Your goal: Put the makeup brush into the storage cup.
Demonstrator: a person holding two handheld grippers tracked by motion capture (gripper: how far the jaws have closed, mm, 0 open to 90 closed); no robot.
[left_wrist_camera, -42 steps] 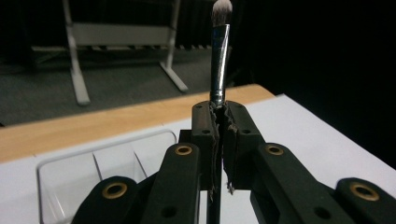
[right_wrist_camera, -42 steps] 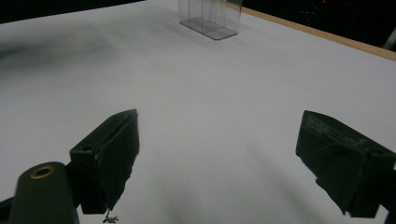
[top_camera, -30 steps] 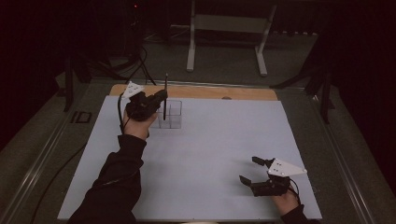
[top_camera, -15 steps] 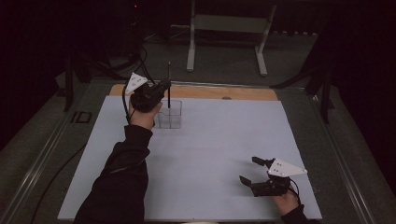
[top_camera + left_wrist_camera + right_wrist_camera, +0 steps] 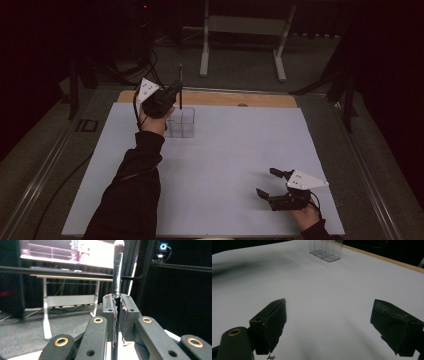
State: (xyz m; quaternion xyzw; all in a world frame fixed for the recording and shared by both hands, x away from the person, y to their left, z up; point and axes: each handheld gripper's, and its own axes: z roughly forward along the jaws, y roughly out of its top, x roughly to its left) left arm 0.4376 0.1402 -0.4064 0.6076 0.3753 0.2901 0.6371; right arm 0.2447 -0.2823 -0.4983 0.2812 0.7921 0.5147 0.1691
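Note:
My left gripper [image 5: 176,94] is raised above the clear plastic box [image 5: 181,122] at the table's far side, shut on a makeup brush [image 5: 180,87] that stands upright. In the left gripper view the brush [image 5: 117,267] rises from between the closed pads, its silver ferrule and bristle tip at the top. The brush's lower end hangs just over the box's rim. My right gripper [image 5: 266,182] rests low over the white sheet near the front right, jaws wide apart with nothing between them. The right gripper view [image 5: 328,322] shows the box [image 5: 325,248] far off.
A white sheet [image 5: 225,165] covers the table, with a wooden edge strip [image 5: 260,100] at the back. A metal stand [image 5: 245,40] is on the floor beyond the table. A dark cable [image 5: 145,75] trails from the left gripper.
My left gripper has lifted the brush upward and slightly back, out of the clear box. The right gripper has stayed where it was.

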